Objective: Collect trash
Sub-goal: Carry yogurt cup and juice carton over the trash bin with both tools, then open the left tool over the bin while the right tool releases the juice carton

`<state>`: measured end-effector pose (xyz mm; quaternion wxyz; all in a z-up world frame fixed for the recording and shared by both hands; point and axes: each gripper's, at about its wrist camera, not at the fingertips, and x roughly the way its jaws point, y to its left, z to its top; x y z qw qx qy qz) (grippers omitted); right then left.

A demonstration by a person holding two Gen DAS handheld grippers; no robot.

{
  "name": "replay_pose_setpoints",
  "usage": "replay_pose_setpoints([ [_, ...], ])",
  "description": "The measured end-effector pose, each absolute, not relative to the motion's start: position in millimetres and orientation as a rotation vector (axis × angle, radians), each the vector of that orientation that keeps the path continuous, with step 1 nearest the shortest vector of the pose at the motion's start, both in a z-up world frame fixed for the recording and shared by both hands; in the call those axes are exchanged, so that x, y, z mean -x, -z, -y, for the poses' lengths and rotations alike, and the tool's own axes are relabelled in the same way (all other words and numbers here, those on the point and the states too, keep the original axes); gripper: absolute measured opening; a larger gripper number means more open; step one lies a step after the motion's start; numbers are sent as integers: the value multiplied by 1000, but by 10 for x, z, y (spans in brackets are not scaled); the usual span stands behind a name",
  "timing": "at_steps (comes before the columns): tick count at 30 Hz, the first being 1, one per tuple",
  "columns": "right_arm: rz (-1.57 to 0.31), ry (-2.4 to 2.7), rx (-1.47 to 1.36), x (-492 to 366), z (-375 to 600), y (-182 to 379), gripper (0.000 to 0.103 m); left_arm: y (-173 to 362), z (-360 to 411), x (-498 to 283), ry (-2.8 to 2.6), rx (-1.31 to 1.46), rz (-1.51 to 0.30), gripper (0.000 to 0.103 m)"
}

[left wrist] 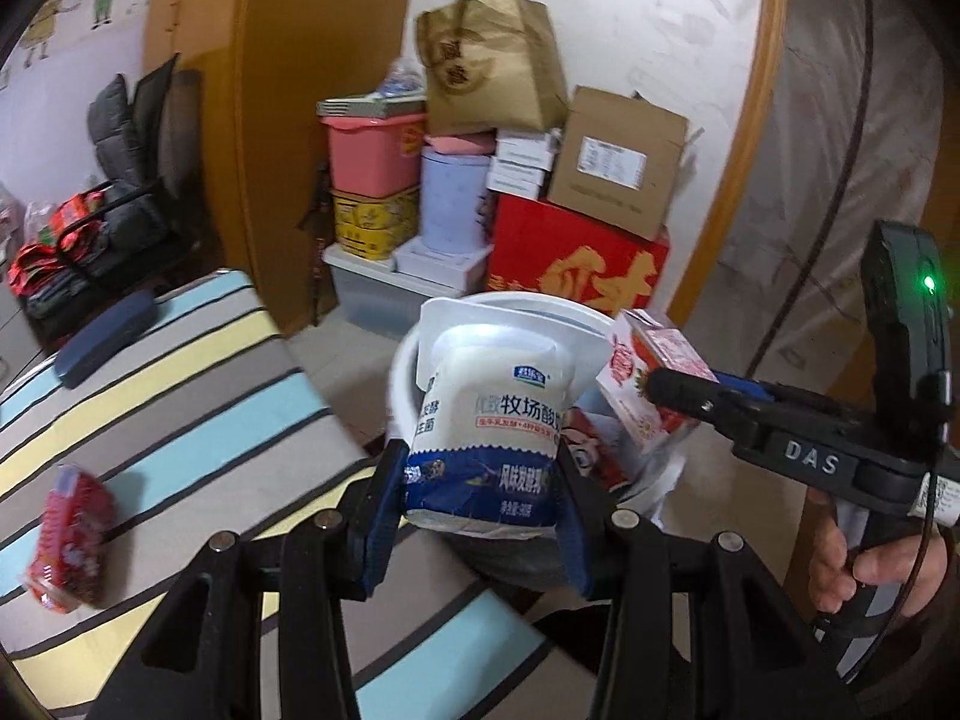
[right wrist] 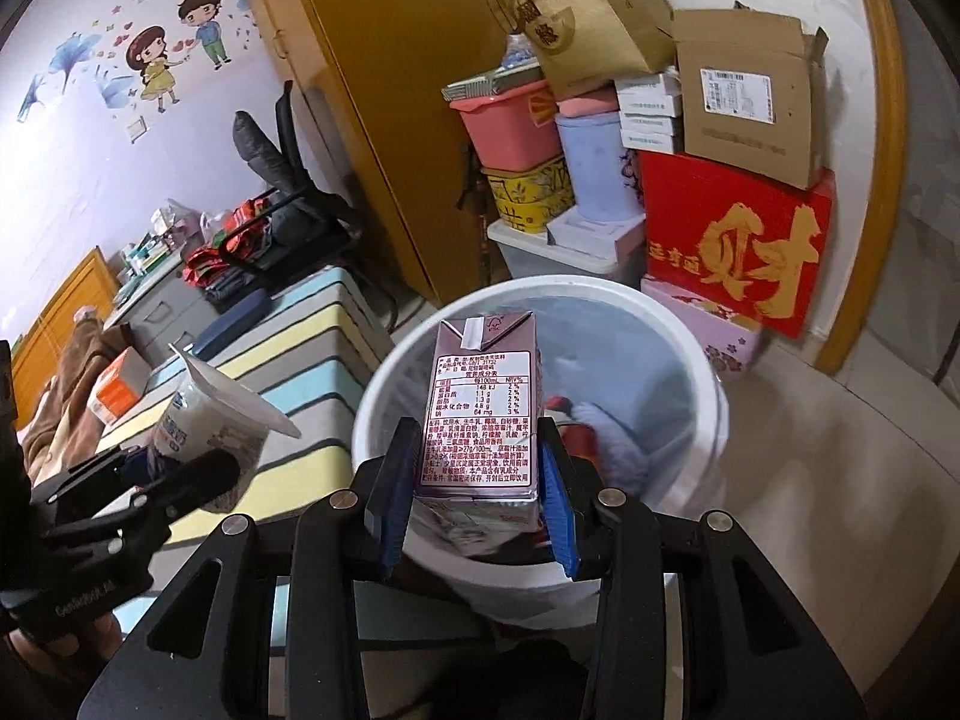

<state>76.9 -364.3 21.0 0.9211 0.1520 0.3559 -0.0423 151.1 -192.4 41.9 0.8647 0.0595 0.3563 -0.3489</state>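
My left gripper (left wrist: 480, 510) is shut on a white and blue yogurt cup (left wrist: 492, 420), held just in front of the white trash bin's rim (left wrist: 408, 354). My right gripper (right wrist: 477, 492) is shut on a pink milk carton (right wrist: 480, 414), held over the open white trash bin (right wrist: 714, 396), which holds red and blue trash inside. The carton (left wrist: 648, 384) and right gripper (left wrist: 690, 393) show at the right of the left wrist view. The cup (right wrist: 204, 414) and left gripper (right wrist: 174, 468) show at the left of the right wrist view.
A striped bed (left wrist: 180, 408) lies left of the bin, with a red snack packet (left wrist: 69, 540) and a dark blue case (left wrist: 105, 339) on it. Stacked boxes, a red carton (right wrist: 738, 240) and pink tub (right wrist: 510, 126) stand behind the bin. An orange box (right wrist: 120, 390) lies on the bed.
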Motion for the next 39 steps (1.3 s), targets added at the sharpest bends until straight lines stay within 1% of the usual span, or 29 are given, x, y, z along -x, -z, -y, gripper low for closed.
replay_pose_setpoints([
  [8,-789,98,-319,-865,3867,-86,39,-277,2319,-1585,774,-141,-791,47],
  [13,-850,88,-320,-956,3951,26,40,-161,2466,-1652,778,-146,-829,47],
  [18,-851,106,-308,-944,3994,23,40,-85,2504,-1682,785,-132,-856,48],
  [20,-849,122,-304,-922,3997,9,40,-83,2493,-1680,786,-121,-858,59],
  [21,-844,126,-306,-926,4024,4,42,-82,2490,-1672,786,-121,-855,60],
  [23,-833,127,-316,-921,4045,-7,52,-88,2476,-1662,789,-120,-854,60],
  [24,-829,127,-320,-929,4050,-9,61,-93,2467,-1657,786,-120,-853,60],
  [25,-821,128,-322,-911,4046,-22,62,-100,2452,-1651,780,-120,-852,60],
  [39,-784,136,-335,-860,3903,-96,62,-250,2052,-1619,714,-75,-807,61],
])
